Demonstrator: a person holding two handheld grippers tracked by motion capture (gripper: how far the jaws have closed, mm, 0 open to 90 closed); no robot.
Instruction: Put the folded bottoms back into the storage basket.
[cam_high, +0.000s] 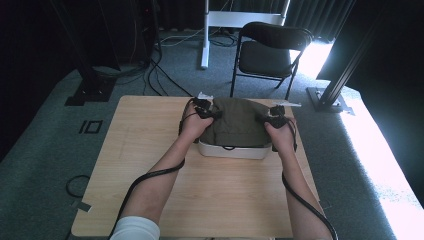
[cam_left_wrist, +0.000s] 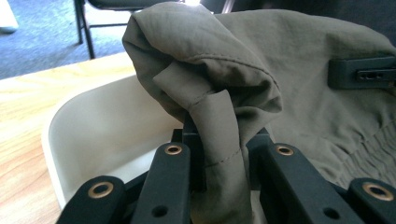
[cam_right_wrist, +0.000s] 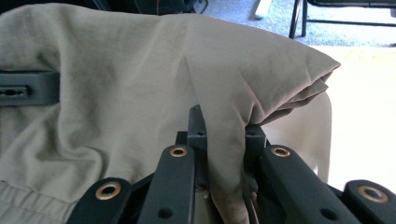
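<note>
Olive garment (cam_high: 235, 120) sits bunched in a white tub (cam_high: 232, 150) on the wooden table (cam_high: 150, 150); left gripper (cam_high: 206, 111) clamps its nine-o'clock edge, right gripper (cam_high: 272, 116) its three-o'clock edge

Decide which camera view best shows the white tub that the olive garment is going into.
The left gripper view: the white tub shows its curved rim and inner wall beside the olive garment. The high view shows its front wall, small; the right gripper view, a sliver of its wall.
</note>
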